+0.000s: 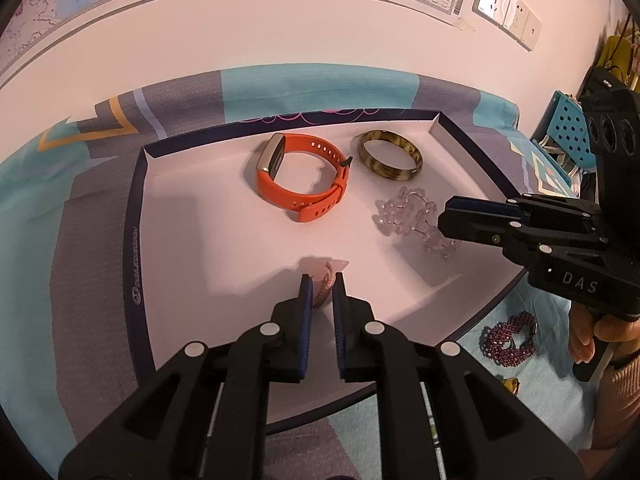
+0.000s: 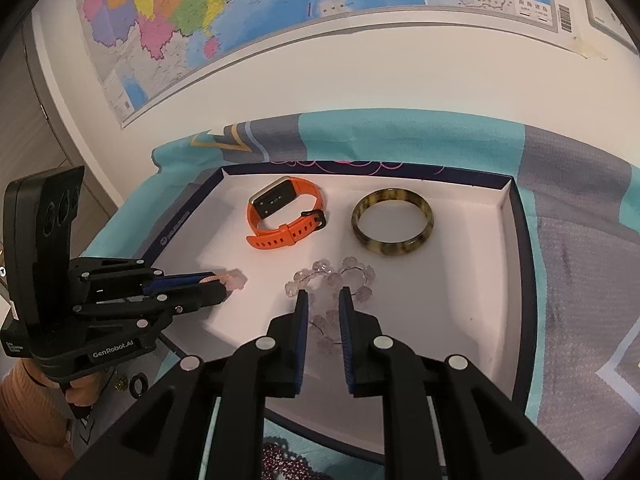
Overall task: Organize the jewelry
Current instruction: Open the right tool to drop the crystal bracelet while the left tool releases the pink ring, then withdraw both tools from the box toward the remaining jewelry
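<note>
A shallow white tray (image 1: 192, 216) with a dark rim holds an orange watch (image 1: 300, 176), a tortoiseshell bangle (image 1: 390, 156) and a clear bead bracelet (image 1: 416, 220). My left gripper (image 1: 322, 280) is shut on a pale pink bracelet (image 1: 326, 270), low over the tray's near part; it shows in the right wrist view (image 2: 224, 286) too. My right gripper (image 2: 323, 296) is open a little over the clear bead bracelet (image 2: 336, 280), which lies on the tray (image 2: 472, 320). The watch (image 2: 286, 220) and bangle (image 2: 392, 222) lie beyond.
The tray lies on a teal and grey patterned cloth (image 1: 92, 248). A purple bead bracelet (image 1: 508, 340) lies on the cloth right of the tray. A dark ring (image 2: 138, 386) lies left of the tray. A wall with maps (image 2: 240, 20) stands behind.
</note>
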{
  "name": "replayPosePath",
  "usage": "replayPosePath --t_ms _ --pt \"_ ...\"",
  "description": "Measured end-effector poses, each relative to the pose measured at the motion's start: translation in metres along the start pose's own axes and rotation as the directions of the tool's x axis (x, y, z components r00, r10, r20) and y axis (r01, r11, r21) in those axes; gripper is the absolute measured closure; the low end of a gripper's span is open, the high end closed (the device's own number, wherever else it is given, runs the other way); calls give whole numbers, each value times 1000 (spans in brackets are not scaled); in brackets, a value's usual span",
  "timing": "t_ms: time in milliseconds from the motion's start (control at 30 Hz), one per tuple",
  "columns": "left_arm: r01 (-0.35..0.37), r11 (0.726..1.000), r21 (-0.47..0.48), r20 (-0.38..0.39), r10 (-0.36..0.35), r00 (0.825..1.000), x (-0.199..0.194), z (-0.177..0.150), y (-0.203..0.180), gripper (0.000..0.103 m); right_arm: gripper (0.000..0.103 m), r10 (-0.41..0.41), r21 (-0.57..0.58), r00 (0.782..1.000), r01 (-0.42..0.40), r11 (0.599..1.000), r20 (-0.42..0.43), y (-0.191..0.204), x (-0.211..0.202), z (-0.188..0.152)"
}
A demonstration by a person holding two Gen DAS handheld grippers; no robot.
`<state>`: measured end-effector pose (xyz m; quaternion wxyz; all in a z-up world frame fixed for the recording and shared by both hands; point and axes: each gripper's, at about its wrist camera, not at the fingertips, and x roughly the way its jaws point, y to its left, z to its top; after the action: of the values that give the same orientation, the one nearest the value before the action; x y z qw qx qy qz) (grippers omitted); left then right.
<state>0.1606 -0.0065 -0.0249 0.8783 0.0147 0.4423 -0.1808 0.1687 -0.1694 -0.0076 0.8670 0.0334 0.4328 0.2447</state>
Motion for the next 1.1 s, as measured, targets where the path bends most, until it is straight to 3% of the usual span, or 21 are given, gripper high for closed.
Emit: replayPosePath --t_ms 600,800,900,1100 --pt "-4 1000 -11 50 5 999 -22 -8 4 73 85 -9 22 1000 9 1000 -11 -5 -5 -7" --pt "-22 999 -37 95 25 995 -47 -17 12 65 80 0 31 1000 -1 1000 27 -8 -26 -10" --pt "-44 998 -41 123 48 991 -60 -24 14 57 69 3 29 999 -4 1000 47 -7 -39 -13" --pt "-58 997 -49 157 65 985 -81 -39 18 53 66 16 18 997 -17 1000 70 -2 -60 -23"
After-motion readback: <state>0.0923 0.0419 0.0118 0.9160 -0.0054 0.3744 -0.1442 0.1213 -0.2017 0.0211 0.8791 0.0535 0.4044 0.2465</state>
